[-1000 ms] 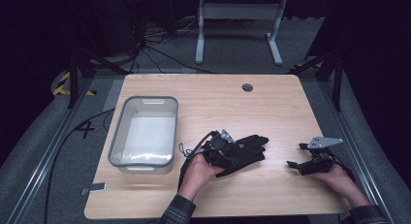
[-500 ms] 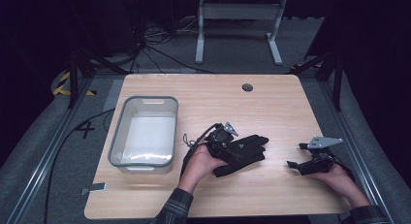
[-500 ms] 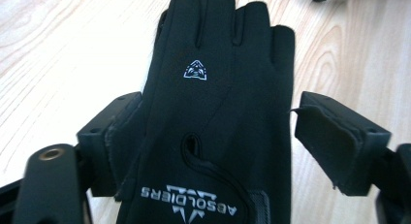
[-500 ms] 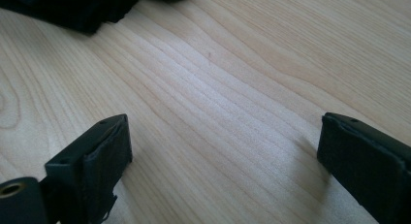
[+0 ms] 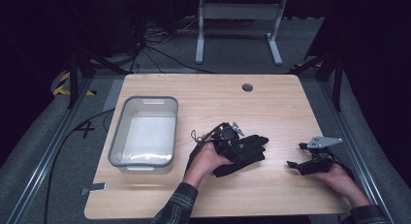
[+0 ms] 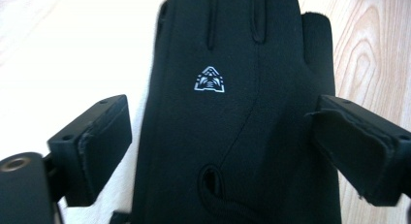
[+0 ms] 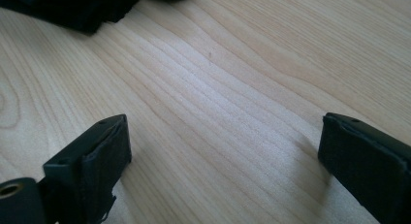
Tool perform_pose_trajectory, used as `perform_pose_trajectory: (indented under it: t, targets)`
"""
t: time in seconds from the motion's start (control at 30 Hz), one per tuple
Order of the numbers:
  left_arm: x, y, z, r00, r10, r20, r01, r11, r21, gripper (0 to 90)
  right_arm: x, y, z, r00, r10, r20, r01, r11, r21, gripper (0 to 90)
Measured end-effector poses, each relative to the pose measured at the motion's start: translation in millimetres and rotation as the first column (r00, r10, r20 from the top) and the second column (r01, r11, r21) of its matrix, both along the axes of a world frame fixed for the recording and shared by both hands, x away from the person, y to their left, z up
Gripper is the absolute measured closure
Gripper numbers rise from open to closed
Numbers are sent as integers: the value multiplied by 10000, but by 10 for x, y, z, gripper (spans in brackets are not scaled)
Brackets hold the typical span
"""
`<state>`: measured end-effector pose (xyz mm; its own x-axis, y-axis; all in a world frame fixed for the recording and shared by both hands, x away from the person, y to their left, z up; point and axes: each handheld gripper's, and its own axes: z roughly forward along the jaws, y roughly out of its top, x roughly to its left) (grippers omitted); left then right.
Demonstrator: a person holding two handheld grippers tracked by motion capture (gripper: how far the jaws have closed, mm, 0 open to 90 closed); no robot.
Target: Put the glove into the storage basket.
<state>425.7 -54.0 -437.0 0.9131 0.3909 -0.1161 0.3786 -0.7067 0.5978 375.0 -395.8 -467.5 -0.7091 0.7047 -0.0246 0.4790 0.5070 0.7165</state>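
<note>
A black glove (image 5: 248, 147) with a small white logo lies on the wooden table (image 5: 271, 103) just right of centre, on top of more black fabric. My left gripper (image 5: 236, 142) hovers over it, open, one jaw on each side of the glove's back. In the left gripper view the glove (image 6: 232, 78) lies under the wide gap of that gripper (image 6: 225, 121), fingers pointing away. My right gripper (image 5: 295, 155) rests low at the table's right, open, with bare wood between its jaws (image 7: 223, 136). A corner of the black glove (image 7: 72, 10) shows at top left there.
A clear plastic bin (image 5: 115, 141) stands empty on the left part of the table. A small round cable hole (image 5: 247, 87) sits near the far edge. A metal stand (image 5: 237, 20) and cables lie on the floor beyond the table.
My left gripper has edged slightly forward over the glove. The right gripper and the bin have stayed put.
</note>
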Motion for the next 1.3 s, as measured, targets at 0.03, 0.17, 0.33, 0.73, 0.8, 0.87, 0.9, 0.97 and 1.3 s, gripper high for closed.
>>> perform_pose_trajectory:
  t: [0.03, 0.17, 0.33, 0.73, 0.8, 0.87, 0.9, 0.97, 1.3]
  targets:
    - [-1, -17, -25, 10000, -36, -21, 36, 9999, 131, 64, 1, 1, 1, 10000, 1, -9, -1, 10000, -8, 50]
    - [3, -52, -115, 10000, -89, -32, 91, 9987, 498, 38, 7, 4, 0, 10000, 33, -26, -33, 10000, -27, 44]
    - [5, -47, -180, 9997, -196, -110, 202, 9982, 572, 26, 9, 5, 0, 10000, 44, -31, -44, 10000, -42, 42]
    - [-46, -2, -131, 9975, -709, -53, 711, 9967, 398, 297, 9, 5, 0, 10000, 50, -33, -50, 10000, -44, 41]
    - [-45, 10, -117, 9965, -826, -145, 830, 9961, 305, 481, 9, 5, 0, 10000, 52, -34, -52, 10000, -44, 41]
    - [-39, 21, -114, 9951, -881, -450, 888, 9959, 138, 530, 9, 5, 0, 10000, 50, -31, -50, 10000, -43, 41]
    - [-34, 25, -113, 9946, -900, -520, 907, 9958, 114, 584, 9, 5, 0, 10000, 51, -31, -51, 10000, -41, 41]
    - [-25, 29, -115, 9937, -885, -690, 888, 9960, 12, 635, 9, 5, 0, 10000, 52, -32, -52, 10000, -45, 41]
    - [-33, 74, 7, 9952, -64, -982, 64, 10000, -5, 674, 10, 6, 0, 10000, 64, -43, -65, 10000, -42, 38]
